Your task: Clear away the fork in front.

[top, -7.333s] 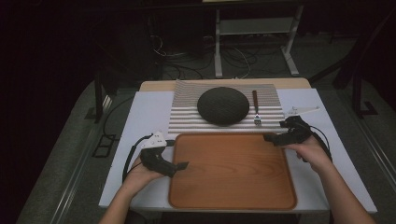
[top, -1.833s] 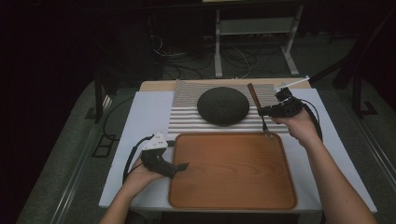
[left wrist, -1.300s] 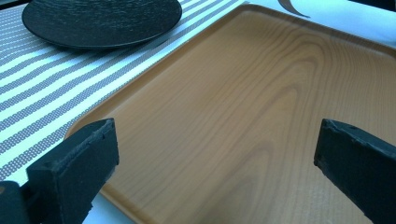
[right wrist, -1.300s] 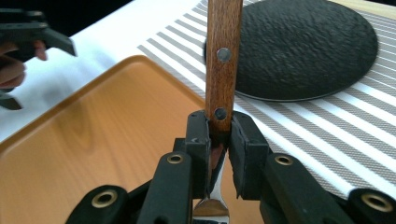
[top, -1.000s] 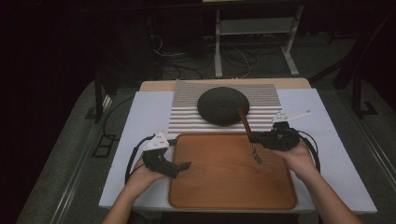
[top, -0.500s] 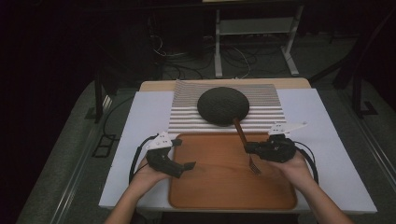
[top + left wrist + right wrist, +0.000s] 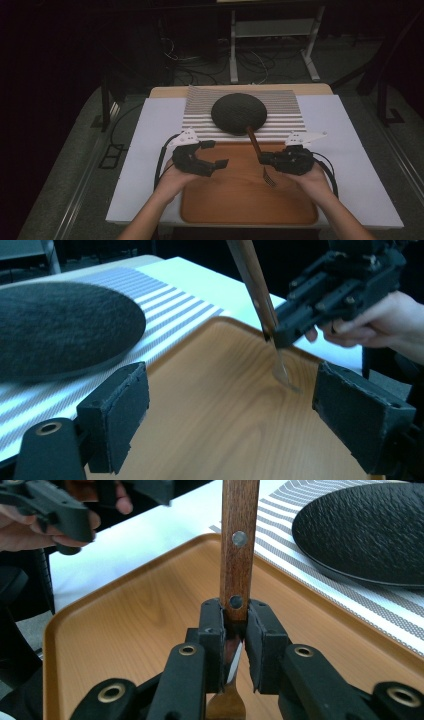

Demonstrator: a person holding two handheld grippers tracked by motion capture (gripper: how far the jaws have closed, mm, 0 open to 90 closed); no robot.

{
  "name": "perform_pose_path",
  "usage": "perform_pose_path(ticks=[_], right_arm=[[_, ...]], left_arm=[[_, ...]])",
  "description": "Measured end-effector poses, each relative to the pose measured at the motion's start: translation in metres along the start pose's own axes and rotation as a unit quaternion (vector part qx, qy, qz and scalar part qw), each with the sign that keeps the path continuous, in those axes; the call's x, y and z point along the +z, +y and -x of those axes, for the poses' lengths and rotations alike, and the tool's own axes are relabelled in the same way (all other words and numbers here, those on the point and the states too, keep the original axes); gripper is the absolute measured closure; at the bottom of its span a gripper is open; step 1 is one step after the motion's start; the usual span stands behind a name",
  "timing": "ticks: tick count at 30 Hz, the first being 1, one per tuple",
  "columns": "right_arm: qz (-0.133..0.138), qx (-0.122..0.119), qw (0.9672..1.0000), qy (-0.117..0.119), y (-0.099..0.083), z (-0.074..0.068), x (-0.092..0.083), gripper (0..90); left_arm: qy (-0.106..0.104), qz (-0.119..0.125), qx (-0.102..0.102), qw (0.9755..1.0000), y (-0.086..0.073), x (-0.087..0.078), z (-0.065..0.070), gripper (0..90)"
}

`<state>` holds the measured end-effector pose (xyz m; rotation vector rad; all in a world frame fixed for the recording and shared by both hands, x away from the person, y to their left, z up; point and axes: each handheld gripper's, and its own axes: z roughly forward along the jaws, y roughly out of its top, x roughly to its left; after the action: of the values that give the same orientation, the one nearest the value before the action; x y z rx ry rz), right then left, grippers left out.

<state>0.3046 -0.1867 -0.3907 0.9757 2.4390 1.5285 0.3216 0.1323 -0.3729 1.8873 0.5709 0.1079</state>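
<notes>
In the high view, the right gripper (image 7: pixel 265 160) is clamped on the fork (image 7: pixel 257 150) where the wooden handle meets the metal neck, over the far right part of the wooden tray (image 7: pixel 240 210); the handle slants up toward the black plate (image 7: pixel 239 113) beyond the tray's far edge, and the tines hang down toward the tray floor. The left gripper (image 7: pixel 216 154) hovers over the tray's near left part, jaws apart and empty; they have just been closing a little with nothing between them. In the left gripper view, its two pads (image 7: pixel 117 415) stand wide either side of bare tray wood, and the fork tines (image 7: pixel 285 377) sit close above or on the tray floor beyond them; contact cannot be confirmed. Risk: if the left gripper advances further, its jaw may strike the tines or the right gripper and knock the fork askew. In the right gripper view, the pads (image 7: pixel 212 630) pinch only the handle's lower end (image 7: pixel 235 605), with the long handle (image 7: pixel 239 540) rising above the grip. Risk: this narrow hold lets the fork pivot or slip when the tines press on the tray. Risk: the raised handle leans near the plate rim (image 7: pixel 350 575), so a swing away from the tray may hit the plate.
</notes>
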Motion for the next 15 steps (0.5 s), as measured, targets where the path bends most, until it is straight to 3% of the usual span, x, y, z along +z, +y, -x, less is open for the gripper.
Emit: perform_pose_path(ticks=[8,15], right_arm=[[0.006,-0.002,1.0,0.002,0.001,-0.002,0.0,77.4],[0.007,-0.006,0.9999,0.005,0.001,-0.003,0.001,77.3]], left_arm=[[-0.018,0.011,-0.001,0.9998,0.019,0.024,-0.003,19.8],[-0.042,0.017,-0.001,0.999,0.03,0.045,0.004,29.6]])
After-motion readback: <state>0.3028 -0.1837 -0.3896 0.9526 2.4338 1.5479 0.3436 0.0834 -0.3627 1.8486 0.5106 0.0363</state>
